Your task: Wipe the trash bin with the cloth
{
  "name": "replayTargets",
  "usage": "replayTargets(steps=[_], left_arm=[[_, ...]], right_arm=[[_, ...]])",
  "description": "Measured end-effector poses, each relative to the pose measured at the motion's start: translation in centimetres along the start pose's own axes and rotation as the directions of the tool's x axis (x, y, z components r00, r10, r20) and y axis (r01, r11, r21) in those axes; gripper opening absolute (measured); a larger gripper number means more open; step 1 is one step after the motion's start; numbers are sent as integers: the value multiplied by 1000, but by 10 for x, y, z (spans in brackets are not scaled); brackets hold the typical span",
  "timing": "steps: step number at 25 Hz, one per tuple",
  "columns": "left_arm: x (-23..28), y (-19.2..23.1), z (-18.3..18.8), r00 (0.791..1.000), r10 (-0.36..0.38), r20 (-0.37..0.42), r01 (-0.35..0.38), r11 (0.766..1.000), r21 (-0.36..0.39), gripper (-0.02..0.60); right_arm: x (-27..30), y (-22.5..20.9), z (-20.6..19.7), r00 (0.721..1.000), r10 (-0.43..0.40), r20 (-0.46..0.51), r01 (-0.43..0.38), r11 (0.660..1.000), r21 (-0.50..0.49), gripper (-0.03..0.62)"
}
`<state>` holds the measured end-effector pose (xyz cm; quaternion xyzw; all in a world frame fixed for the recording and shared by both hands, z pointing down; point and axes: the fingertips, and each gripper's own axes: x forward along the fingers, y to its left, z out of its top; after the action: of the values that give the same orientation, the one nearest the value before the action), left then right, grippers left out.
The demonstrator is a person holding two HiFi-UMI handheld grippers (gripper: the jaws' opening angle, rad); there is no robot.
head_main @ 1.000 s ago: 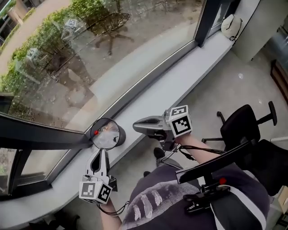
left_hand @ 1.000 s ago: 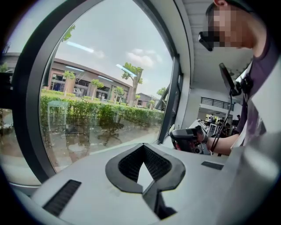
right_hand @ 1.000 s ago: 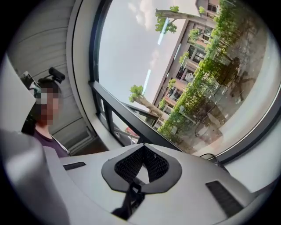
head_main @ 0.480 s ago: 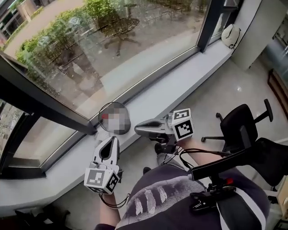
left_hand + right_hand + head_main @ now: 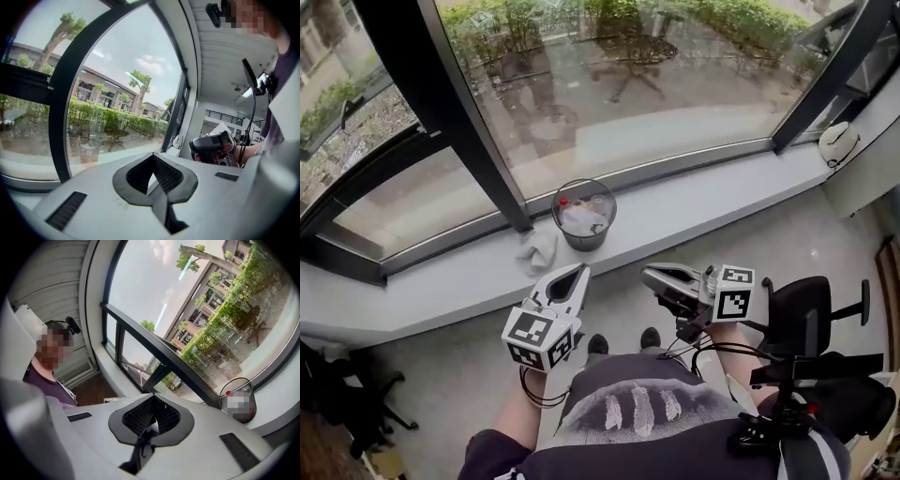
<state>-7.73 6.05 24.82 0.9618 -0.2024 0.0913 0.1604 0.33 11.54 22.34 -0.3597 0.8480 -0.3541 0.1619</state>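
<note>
A black mesh trash bin (image 5: 584, 214) stands on the grey window ledge (image 5: 703, 202), with something pale and a red bit inside it. In the right gripper view the trash bin (image 5: 238, 401) appears at the right. A crumpled pale cloth (image 5: 538, 251) lies on the ledge just left of the bin. My left gripper (image 5: 578, 272) is shut and empty, off the ledge's near edge, pointing toward the bin. Level with it, my right gripper (image 5: 649, 275) points left and is also shut on nothing. Neither touches bin or cloth. Both show their shut jaws: left gripper (image 5: 153, 173), right gripper (image 5: 151, 416).
A dark window post (image 5: 455, 122) rises behind the cloth. A white rounded object (image 5: 839, 142) sits at the ledge's far right end. A black office chair (image 5: 797, 309) stands behind my right hand, and another dark chair base (image 5: 347, 403) is at the lower left.
The head view has swung, so the bin now sits farther up and the cloth has come into sight. Both grippers have drawn back from the ledge, still shut.
</note>
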Motion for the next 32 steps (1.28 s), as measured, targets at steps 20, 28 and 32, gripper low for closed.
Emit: replayTargets(steps=[20, 28, 32], left_arm=[[47, -161, 8, 996, 87, 20, -88, 995, 47, -3], [17, -187, -5, 978, 207, -2, -207, 978, 20, -3], [1, -191, -21, 975, 219, -33, -219, 976, 6, -3]], right_arm=[[-151, 14, -3, 985, 171, 34, -173, 979, 104, 0], [-164, 19, -17, 969, 248, -23, -239, 953, 186, 0], [-158, 30, -29, 963, 267, -43, -255, 949, 183, -2]])
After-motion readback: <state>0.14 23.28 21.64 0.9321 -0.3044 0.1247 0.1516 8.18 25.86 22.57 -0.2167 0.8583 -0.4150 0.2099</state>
